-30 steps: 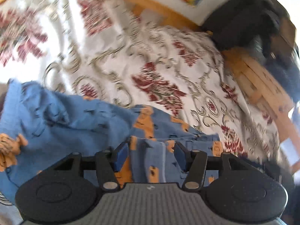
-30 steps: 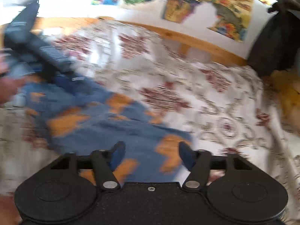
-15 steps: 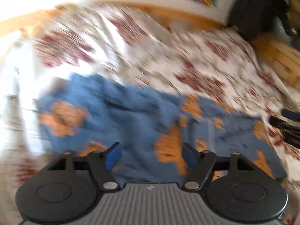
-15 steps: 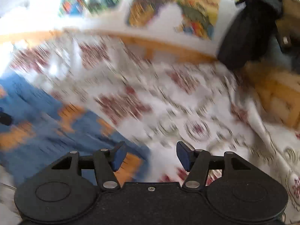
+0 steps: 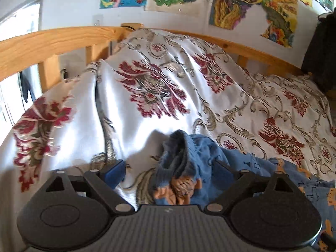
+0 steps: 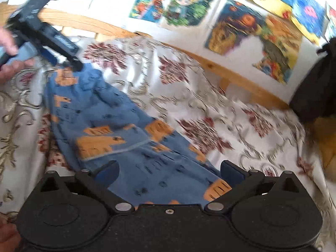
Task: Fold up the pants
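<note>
Both jaws wide, holding nothing. Left gripper (image 5: 170,173) straddles the bunched pants (image 5: 184,163) end on the bed (image 5: 147,113); right gripper (image 6: 169,173) hovers over the other end. Best pinch the edges, pull flat, then fold.

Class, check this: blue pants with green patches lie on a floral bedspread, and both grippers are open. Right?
Not quite. The pants have orange patches, not green, as the right wrist view shows. They do lie on the floral bedspread, and the left gripper and right gripper are open.

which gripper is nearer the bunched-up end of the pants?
Left. The left gripper is open with the bunched end of the pants between its fingers. The right gripper, also open, hovers over the opposite flat end, far from the bunch.
</note>
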{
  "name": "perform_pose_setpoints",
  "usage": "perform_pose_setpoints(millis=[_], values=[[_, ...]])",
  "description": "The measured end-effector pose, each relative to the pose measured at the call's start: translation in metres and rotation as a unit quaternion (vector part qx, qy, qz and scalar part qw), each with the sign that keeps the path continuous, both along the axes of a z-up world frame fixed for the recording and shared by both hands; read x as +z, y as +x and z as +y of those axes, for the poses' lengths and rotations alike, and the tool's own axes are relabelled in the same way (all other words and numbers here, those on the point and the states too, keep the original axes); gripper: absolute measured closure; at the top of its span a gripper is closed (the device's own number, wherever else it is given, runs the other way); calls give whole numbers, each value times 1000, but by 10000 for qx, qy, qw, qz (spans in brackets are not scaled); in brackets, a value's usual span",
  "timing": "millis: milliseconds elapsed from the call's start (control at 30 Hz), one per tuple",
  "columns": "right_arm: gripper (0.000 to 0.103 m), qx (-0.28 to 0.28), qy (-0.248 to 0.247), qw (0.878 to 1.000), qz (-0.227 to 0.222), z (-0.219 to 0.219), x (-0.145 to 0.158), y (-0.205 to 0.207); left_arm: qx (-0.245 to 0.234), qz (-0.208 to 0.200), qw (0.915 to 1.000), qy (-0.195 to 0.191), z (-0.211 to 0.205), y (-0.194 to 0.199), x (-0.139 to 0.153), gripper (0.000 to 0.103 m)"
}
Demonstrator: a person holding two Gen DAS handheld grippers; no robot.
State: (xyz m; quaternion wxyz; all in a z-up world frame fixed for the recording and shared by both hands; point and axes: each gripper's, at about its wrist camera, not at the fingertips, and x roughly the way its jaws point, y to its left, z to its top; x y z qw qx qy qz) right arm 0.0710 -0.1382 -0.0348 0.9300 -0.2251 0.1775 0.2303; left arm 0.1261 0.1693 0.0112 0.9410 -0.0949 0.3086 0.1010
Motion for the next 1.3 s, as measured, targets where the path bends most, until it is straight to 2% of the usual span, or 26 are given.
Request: perform_pose_setpoints(millis=[33,67,133,233,300,333,367,467,600,700,800,900,1033,1100,1300], values=[[1,82,-88,9999,29,6,-3,0,41,77,9999,-95,0,3,-3,18],[1,149,-218,9996,102,15,-7,0,104,150,9997,-155,-1,4,-7,27],[1,185,-438,9988,119,23,-15,-1,228,158,9995,-154,-5,1,-8,34],[1,210,-459,9987,85,26,-17,0,377,178,9988,-249,-5,-1,-7,47],[1,167,-361,9990,197,23,-15,5,556,285,9978,-233,-4,0,-6,70],[1,149,-329,9991,235,24,-18,5,578,311,9973,-320,-3,1,-4,73],[1,124,-284,9991,287,23,-19,6,552,299,9970,-456,-2,1,-2,80],[1,76,-170,9987,467,20,-21,6,461,137,9964,-704,-12,-3,11,83],[1,-1,-8,9991,423,12,-10,6,113,-189,9977,-644,-40,-11,38,83],[1,-213,306,9985,412,-7,7,11,-367,-462,9964,-606,-66,-16,61,83],[1,-519,831,9939,509,-41,28,21,-987,-693,9907,-623,-97,-19,78,83],[1,-738,1179,9883,634,-75,42,32,-1623,-811,9809,-704,-137,-19,87,83],[1,-1361,1743,9729,677,-126,54,45,-2425,-718,9648,-722,-196,-14,81,83],[1,-1591,2186,9593,820,-154,58,52,-2800,-569,9560,-662,-225,-11,70,83],[3,-1793,3223,9173,1503,-207,45,67,-3662,121,9304,-108,-306,-3,12,84]])
